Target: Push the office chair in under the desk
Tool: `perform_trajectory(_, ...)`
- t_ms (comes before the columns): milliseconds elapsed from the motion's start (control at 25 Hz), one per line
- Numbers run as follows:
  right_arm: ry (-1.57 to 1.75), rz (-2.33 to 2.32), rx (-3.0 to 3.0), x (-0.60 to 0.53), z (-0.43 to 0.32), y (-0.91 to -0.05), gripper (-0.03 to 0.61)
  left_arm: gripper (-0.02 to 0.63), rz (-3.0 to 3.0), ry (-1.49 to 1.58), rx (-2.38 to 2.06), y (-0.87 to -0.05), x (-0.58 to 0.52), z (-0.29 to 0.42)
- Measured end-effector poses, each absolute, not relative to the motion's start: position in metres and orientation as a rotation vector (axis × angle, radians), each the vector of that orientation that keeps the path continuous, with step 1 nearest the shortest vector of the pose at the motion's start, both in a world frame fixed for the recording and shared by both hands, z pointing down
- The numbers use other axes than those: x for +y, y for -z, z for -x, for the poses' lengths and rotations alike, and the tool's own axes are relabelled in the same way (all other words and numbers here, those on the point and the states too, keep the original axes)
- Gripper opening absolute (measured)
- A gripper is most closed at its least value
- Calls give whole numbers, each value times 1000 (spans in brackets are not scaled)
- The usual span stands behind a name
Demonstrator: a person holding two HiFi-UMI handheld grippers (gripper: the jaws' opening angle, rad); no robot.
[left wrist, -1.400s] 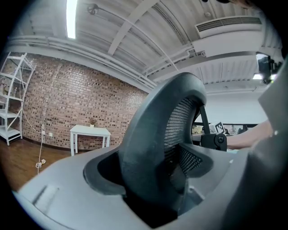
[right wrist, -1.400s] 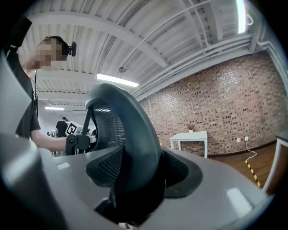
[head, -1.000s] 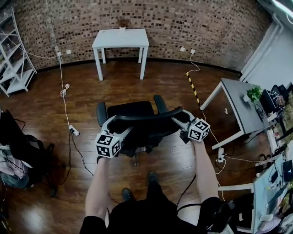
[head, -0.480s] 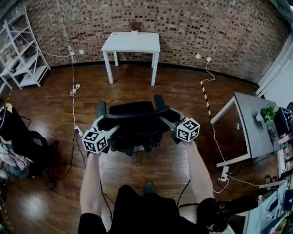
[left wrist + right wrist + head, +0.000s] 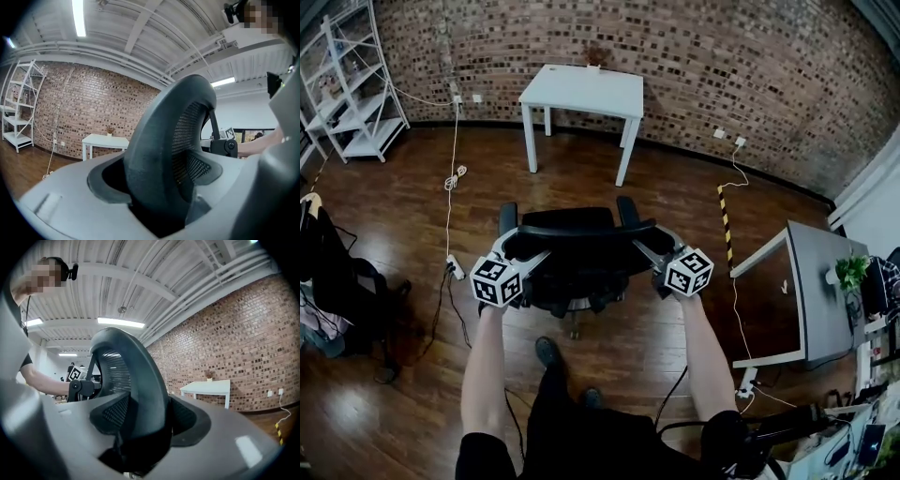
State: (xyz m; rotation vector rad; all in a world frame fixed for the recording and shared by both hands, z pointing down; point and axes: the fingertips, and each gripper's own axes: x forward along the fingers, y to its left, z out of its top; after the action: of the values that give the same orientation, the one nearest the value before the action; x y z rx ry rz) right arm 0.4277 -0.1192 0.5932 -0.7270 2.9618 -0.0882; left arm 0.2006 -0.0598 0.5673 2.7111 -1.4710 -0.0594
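A black office chair stands on the wood floor in the head view, its back towards me. My left gripper and right gripper each clamp an end of the backrest's curved top rim. In the left gripper view the dark mesh backrest fills the gap of the left gripper. The right gripper holds the same backrest from the other side. The white desk stands ahead against the brick wall, apart from the chair, and shows as the desk and the desk in the gripper views.
A white shelf rack stands at the far left. A grey desk with a small plant is at the right. Cables and a power strip lie left of the chair, a striped floor strip to its right, dark bags at the left edge.
Both grippers and the chair have travelled forward towards the white desk, which now looks nearer and more central. The person has stepped along behind. The grips have not changed.
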Motion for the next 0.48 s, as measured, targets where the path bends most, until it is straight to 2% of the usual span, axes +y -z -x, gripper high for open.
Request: perform_trajectory(480, 98, 783, 2953, -224, -356, -616, 247, 462, -2733, 61, -1440, -582, -163, -122)
